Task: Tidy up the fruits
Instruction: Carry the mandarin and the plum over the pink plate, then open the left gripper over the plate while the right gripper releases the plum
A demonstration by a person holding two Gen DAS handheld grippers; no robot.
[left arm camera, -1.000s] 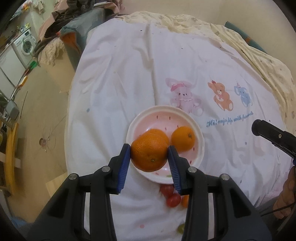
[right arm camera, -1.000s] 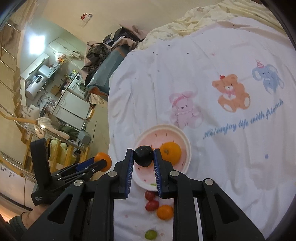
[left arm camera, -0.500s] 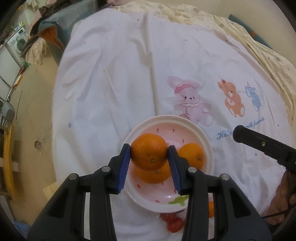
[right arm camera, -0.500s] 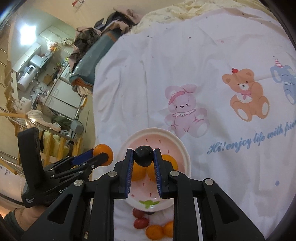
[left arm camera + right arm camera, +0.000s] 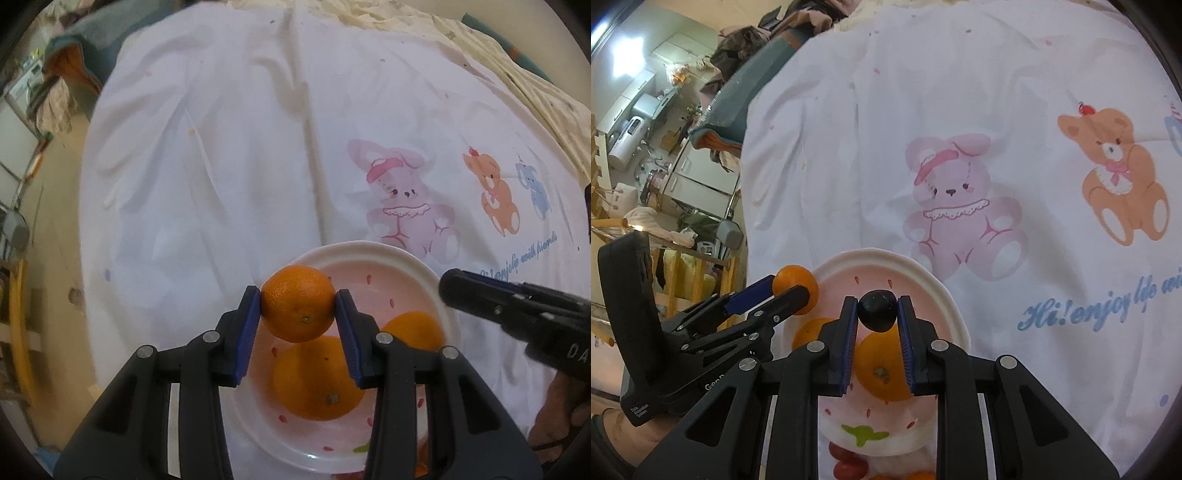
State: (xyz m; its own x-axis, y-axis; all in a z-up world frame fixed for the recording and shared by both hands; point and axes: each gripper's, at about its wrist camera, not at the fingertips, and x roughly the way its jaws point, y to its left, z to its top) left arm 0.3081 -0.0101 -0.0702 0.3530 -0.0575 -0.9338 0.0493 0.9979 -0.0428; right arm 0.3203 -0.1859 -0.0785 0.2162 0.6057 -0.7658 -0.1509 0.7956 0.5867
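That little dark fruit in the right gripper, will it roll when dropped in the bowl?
Probably. The dark fruit looks round and smooth, so it would likely roll down the bowl's sloped wall until it meets the oranges. Its glossy skin may be slippery.

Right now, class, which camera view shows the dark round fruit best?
The right wrist view: the dark fruit sits centred between that gripper's blue pads, over the pink plate. The left wrist view shows only the right gripper's dark tip; the fruit itself cannot be made out.
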